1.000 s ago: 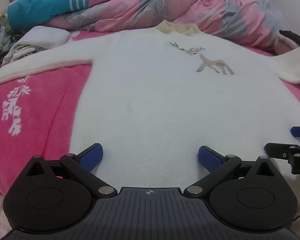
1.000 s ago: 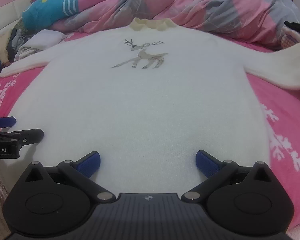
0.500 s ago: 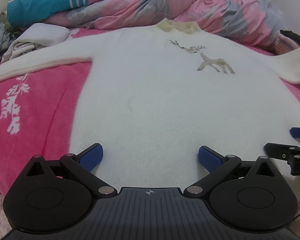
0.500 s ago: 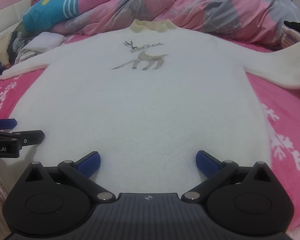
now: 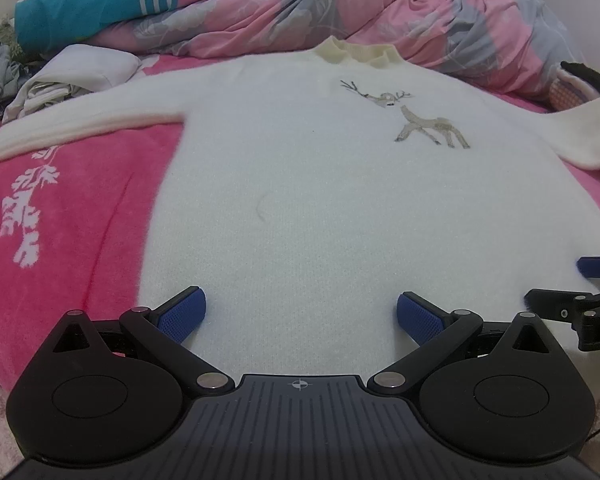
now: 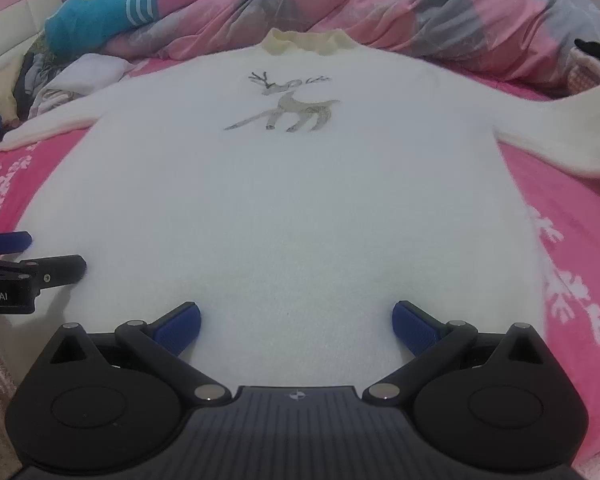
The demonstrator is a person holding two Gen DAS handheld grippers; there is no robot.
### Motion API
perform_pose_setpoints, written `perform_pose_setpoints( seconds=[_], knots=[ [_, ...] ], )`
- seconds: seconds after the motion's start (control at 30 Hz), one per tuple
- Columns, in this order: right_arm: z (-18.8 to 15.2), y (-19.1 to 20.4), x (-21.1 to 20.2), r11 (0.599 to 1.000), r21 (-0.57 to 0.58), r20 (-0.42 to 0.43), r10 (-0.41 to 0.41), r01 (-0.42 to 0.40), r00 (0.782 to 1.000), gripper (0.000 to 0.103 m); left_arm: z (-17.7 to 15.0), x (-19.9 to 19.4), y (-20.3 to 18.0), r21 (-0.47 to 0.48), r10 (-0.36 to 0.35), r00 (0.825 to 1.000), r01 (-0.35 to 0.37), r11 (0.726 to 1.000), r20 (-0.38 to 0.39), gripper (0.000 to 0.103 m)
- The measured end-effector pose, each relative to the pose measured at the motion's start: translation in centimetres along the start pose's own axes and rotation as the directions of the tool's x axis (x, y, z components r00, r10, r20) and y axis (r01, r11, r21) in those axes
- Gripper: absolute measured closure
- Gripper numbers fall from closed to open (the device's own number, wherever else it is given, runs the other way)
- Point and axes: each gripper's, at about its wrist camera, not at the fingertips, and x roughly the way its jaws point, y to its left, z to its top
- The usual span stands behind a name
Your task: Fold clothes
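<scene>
Left gripper (image 5: 298,312): jaws wide apart, holding nothing, blue pads (image 5: 182,314) over the hem end of the sweater (image 5: 320,200). Can't tell if the pads touch the knit.

Right gripper (image 6: 296,322): same state, spread wide and empty, also at the hem end, toward the sweater's other side. Each gripper shows at the edge of the other's view, so they sit side by side along the hem.

Sweater: white, fuzzy, laid flat and face up on the pink blanket (image 5: 80,216), hem nearest the grippers, cream collar (image 6: 306,42) farthest away. Deer motif (image 6: 288,106) on the chest, just below the collar. Both sleeves stretched out sideways from the shoulders, lying on the blanket.

Beyond the collar: bunched pink and grey quilt (image 5: 380,4). Off the sweater's left sleeve: crumpled white cloth (image 5: 76,76), and behind it a teal pillow (image 5: 88,0) with white stripes. Blanket carries a white leaf pattern on both sides of the sweater.
</scene>
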Motion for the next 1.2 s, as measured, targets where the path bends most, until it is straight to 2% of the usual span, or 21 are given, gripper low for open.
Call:
perform_pose_setpoints(
  seconds=[1.2],
  knots=[
    [-0.44,-0.03,-0.2,1.0,0.01,0.021,0.004,-0.004,1.0,0.0,0.01,0.05,0.0,-0.006,0.001,1.0,-0.001,1.0,0.003,0.0]
  ],
)
